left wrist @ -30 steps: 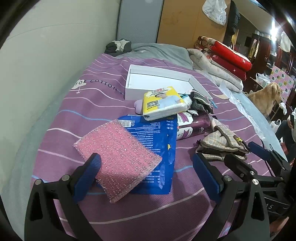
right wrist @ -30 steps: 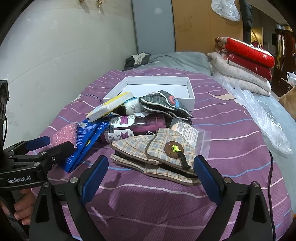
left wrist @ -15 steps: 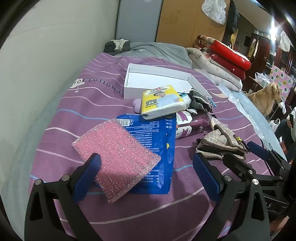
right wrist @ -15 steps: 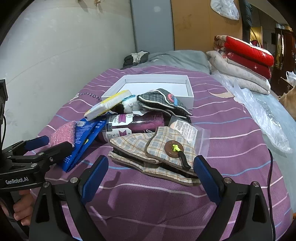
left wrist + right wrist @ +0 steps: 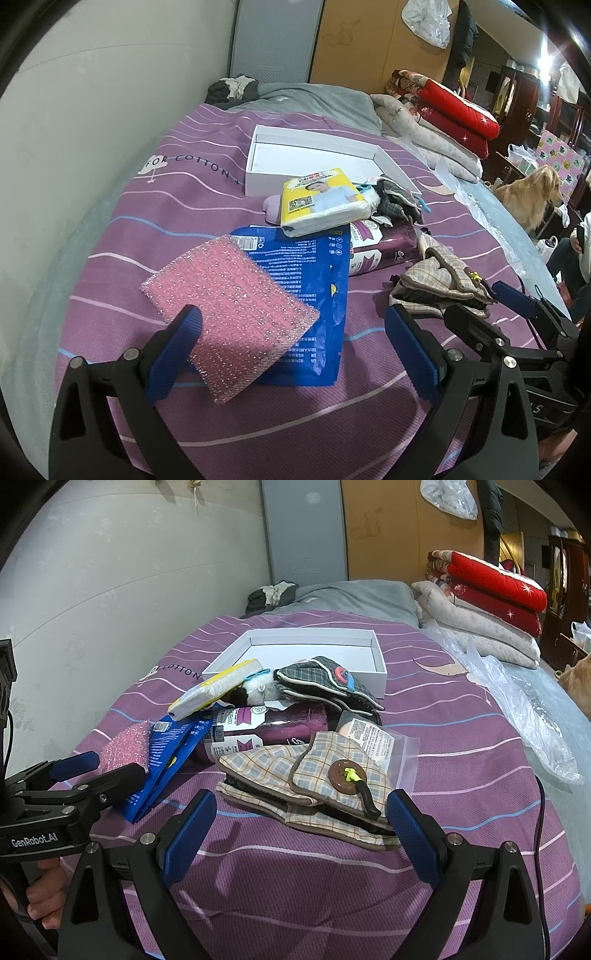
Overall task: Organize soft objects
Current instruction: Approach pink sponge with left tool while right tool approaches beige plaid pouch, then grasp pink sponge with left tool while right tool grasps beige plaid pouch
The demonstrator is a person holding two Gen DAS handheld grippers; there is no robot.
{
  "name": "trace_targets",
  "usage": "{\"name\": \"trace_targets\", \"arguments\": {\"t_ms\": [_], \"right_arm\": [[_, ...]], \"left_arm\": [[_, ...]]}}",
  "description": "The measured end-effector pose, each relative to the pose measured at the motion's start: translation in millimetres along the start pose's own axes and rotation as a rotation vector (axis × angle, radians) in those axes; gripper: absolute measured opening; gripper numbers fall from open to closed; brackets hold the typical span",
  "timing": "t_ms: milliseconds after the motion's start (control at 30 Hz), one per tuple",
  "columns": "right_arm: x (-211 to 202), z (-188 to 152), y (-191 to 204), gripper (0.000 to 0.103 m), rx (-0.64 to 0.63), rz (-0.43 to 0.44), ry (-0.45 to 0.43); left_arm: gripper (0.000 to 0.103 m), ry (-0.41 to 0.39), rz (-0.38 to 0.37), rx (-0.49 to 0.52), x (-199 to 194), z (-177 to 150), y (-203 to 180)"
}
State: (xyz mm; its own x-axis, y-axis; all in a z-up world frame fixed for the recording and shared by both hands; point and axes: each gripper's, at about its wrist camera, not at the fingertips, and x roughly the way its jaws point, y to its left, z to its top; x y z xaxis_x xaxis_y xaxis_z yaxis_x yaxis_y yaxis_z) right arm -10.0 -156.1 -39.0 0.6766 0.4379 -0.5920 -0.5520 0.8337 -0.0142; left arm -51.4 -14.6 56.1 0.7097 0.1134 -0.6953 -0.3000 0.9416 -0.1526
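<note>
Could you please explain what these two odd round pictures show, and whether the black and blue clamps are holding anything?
There is no robot here: a person holds a two-finger clamp in each hand, and each clamp carries a wide-angle camera looking along its fingers.

One picture is from the left gripper, the other from the right gripper. Both are open and hold nothing.

Below them is a bed with a purple striped sheet. On it lie a pink sparkly pad on a blue packet, a yellow tissue pack, a purple bottle, a beige checked pouch, a grey checked pouch and an open white box.
</note>
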Motion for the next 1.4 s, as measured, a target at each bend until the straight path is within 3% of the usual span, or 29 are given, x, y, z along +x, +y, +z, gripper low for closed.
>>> {"name": "trace_targets", "arguments": {"t_ms": [367,667,800,933,1067,1167,1200,1267,1367,1400], "right_arm": [[-5,3,0,0.095,0.001,0.012,-0.024],[-20,29,-7,0.095,-0.01,0.064,-0.074],[-7,39,-19,0.095,-0.011,0.077,-0.021],[15,38,-32,0.09,0.012,0.071,0.063],[31,26,-45,0.087,0.087,0.152,0.15],[40,18,-41,0.087,0.088,0.192,0.203],[41,15,-37,0.087,0.075,0.191,0.213],[42,11,-29,0.086,0.037,0.171,0.215],[38,9,-22,0.075,-0.002,0.133,0.197],[35,9,-22,0.068,-0.006,0.123,0.186]], "left_arm": [[0.098,-0.021,-0.026,-0.001,-5,2,1],[0.098,-0.062,-0.143,-0.067,-24,17,20],[0.095,-0.013,-0.126,-0.134,-16,24,38],[0.089,0.092,-0.121,-0.202,2,23,55],[0.088,0.173,-0.135,-0.263,13,19,65],[0.085,0.204,-0.1,-0.273,19,15,68],[0.079,0.219,-0.086,-0.274,22,13,67],[0.077,0.238,-0.079,-0.275,26,10,66],[0.07,0.217,-0.062,-0.249,21,11,63],[0.063,0.2,-0.041,-0.227,17,13,62]]}}
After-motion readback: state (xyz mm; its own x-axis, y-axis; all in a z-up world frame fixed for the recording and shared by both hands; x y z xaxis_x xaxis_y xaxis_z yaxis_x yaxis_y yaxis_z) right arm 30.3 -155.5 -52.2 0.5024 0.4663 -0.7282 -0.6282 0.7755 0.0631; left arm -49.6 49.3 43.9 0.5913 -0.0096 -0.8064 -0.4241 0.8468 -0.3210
